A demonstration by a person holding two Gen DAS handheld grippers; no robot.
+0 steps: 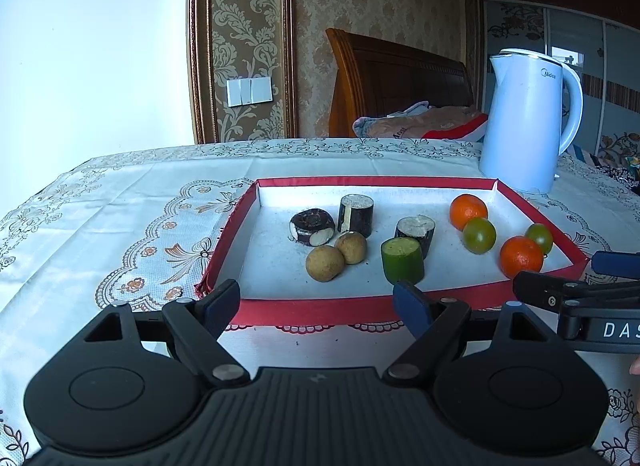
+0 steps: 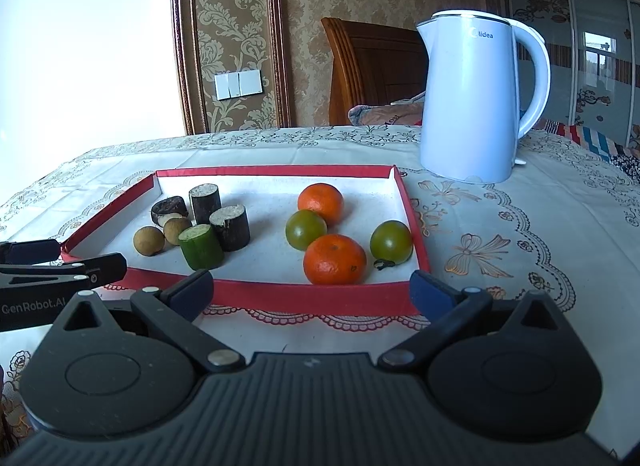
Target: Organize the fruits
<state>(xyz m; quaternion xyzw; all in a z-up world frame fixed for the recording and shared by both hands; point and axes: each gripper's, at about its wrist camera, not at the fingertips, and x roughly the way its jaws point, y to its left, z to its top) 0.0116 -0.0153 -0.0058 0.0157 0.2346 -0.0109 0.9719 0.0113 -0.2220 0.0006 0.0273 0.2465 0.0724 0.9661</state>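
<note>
A red-rimmed white tray [image 1: 312, 310] [image 2: 280, 296] lies on the table. Its left half holds two brown longans [image 1: 325, 263] [image 2: 149, 240], three dark sugarcane pieces [image 1: 355, 214] [image 2: 205, 197] and a green cane piece [image 1: 402, 260] [image 2: 200, 246]. Its right half holds two oranges [image 1: 521, 257] [image 2: 334, 259] and two green tomatoes [image 1: 479, 235] [image 2: 391, 242]. My left gripper [image 1: 316, 302] is open and empty at the tray's near rim, before the left group. My right gripper [image 2: 312, 290] is open and empty at the near rim, before the oranges. The right gripper shows side-on in the left wrist view [image 1: 560, 278]; the left gripper shows in the right wrist view [image 2: 68, 262].
A white electric kettle [image 1: 528, 121] [image 2: 476, 101] stands behind the tray's far right corner. The table carries a patterned white cloth [image 1: 120, 225] [image 2: 500, 225]. A wooden headboard [image 1: 396, 77] and bedding lie beyond the table.
</note>
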